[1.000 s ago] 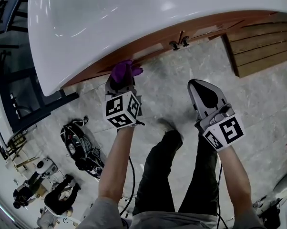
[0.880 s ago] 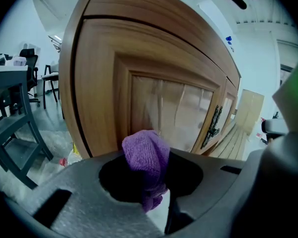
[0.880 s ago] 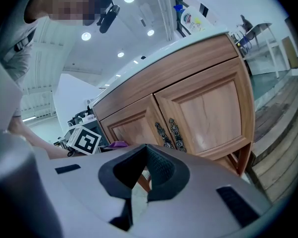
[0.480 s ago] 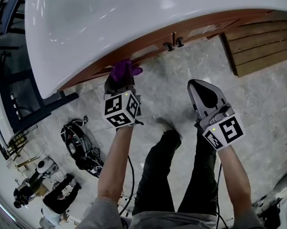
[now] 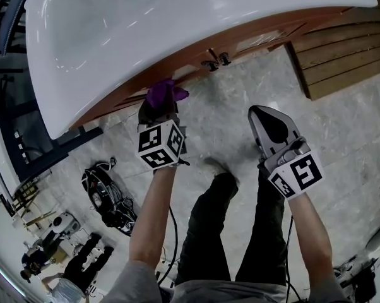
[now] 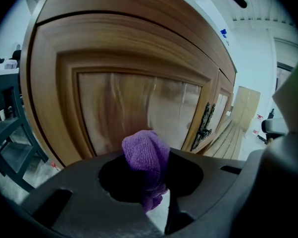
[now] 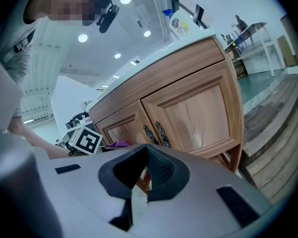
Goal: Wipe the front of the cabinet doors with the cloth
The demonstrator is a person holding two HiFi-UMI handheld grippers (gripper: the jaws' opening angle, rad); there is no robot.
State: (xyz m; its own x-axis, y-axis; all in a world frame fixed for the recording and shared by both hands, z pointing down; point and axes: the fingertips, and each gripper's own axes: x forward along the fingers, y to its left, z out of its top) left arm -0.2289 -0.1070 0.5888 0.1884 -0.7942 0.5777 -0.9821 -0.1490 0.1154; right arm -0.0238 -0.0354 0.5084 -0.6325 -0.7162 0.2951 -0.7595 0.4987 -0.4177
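A purple cloth [image 5: 165, 94] [image 6: 146, 155] is pinched in my left gripper [image 5: 160, 110], which is shut on it. The cloth's bunched end sits right at the panel of the left wooden cabinet door [image 6: 134, 103], under the white countertop [image 5: 177, 24]. Whether it touches the wood I cannot tell. The two dark door handles [image 5: 216, 60] [image 6: 204, 125] lie to the right of the cloth. My right gripper [image 5: 270, 130] hangs back from the cabinet over the floor, shut with nothing held. In the right gripper view, both doors [image 7: 193, 115] and their handles [image 7: 156, 133] are ahead, with the left gripper's marker cube [image 7: 85, 140] at the left.
Wooden floor slats [image 5: 341, 62] lie to the right of the cabinet. A dark table frame [image 5: 32, 137] stands at its left end. Cables and gear [image 5: 105, 197] sit on the stone floor at the left. The person's legs [image 5: 231, 226] are below the grippers.
The view has shifted, so the countertop and door handles sit further left in the head view. The left gripper with the cloth stays in nearly the same place. The right gripper has not moved.
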